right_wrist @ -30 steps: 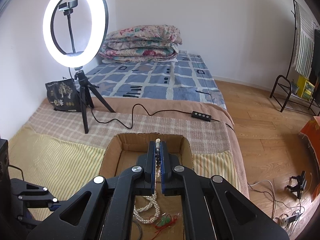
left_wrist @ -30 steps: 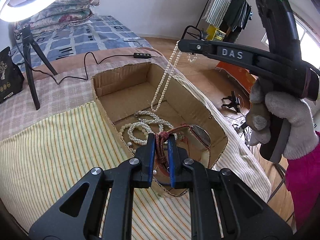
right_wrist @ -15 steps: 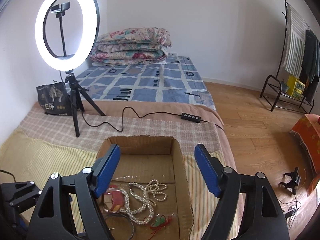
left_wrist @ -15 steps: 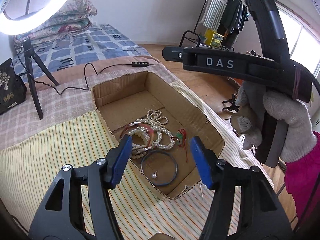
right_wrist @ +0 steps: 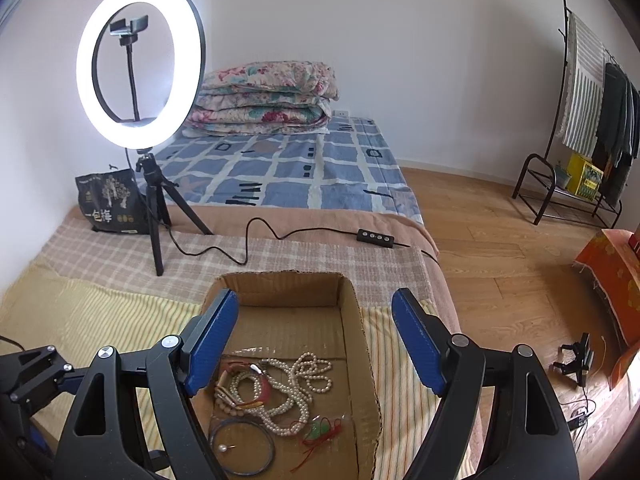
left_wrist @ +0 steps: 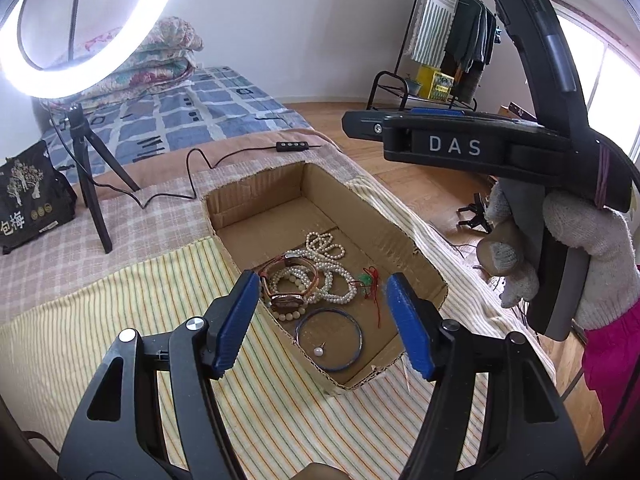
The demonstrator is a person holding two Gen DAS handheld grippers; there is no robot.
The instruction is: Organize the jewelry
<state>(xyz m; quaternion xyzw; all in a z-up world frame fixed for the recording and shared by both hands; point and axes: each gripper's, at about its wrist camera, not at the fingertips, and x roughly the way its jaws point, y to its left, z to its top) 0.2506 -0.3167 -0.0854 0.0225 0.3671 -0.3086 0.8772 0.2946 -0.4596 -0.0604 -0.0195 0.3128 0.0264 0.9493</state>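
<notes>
An open cardboard box (left_wrist: 400,236) lies on the striped cloth and holds the jewelry. In it are a pearl necklace (left_wrist: 325,245), a watch (left_wrist: 287,300) on bead bracelets, a blue bangle (left_wrist: 329,339) around a pearl earring (left_wrist: 318,351), and a green pendant on red cord (left_wrist: 366,280). My left gripper (left_wrist: 322,280) hovers over the box's near end, its jaws opening with nothing between them. My right gripper (right_wrist: 315,296) stands open and empty above the box (right_wrist: 280,288), over the pearl necklace (right_wrist: 308,372) and the bangle (right_wrist: 242,446). A gloved hand (left_wrist: 580,248) holds it.
A ring light on a tripod (right_wrist: 154,216) stands behind the box, its cable and switch (right_wrist: 375,237) trailing across the blanket. A black snack bag (right_wrist: 110,204) leans at the back left. The bed edge and wooden floor (right_wrist: 500,264) lie to the right.
Both grippers went from shut to open. The pearl necklace dropped from the right gripper into the box, and the strap item left the left gripper. Both grippers pulled up slightly.
</notes>
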